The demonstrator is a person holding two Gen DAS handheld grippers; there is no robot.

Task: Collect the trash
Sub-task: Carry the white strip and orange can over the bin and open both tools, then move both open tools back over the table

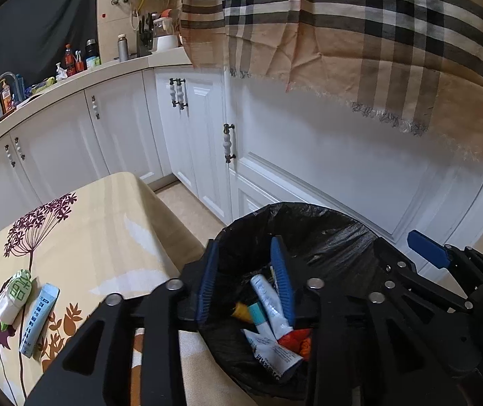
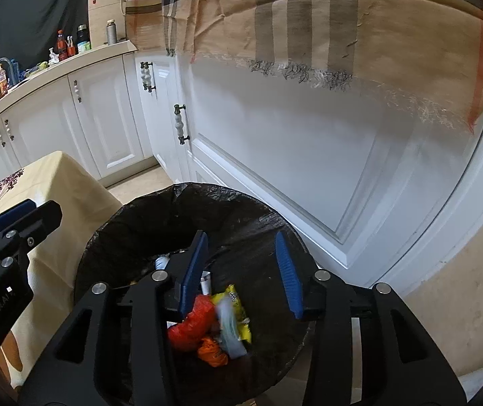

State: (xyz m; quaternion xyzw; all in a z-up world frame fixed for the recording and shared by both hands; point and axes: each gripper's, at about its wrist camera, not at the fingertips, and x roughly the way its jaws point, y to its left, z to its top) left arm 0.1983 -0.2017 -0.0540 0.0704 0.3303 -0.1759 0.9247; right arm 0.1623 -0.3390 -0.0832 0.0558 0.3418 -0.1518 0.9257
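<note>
here both grippers hang over the bin point(image 2: 113, 237), the left gripper point(image 1: 245, 282) and right gripper point(image 2: 241, 272) each with jaws apart and empty. tubes and wrappers point(image 2: 207, 324) already lie inside (one looks blurred). lower left of the left view alone shows a blue packet point(image 1: 38, 318) and green pack point(image 1: 15, 296) left on the table point(image 1: 106, 223).

soft, even indoor light is filling both views, leaving only faint shadows. pale glare is streaking across the glossy tablecloth point(image 1: 82, 237) and the white cabinet doors point(image 2: 292, 155). fisheye distortion is bending the counter edge point(image 1: 55, 91) and darkening the corners. a falling wrapper point(image 2: 229, 328) is smearing with motion blur, and the plaid cloth's point(image 1: 359, 34) fringe is looking soft.
</note>
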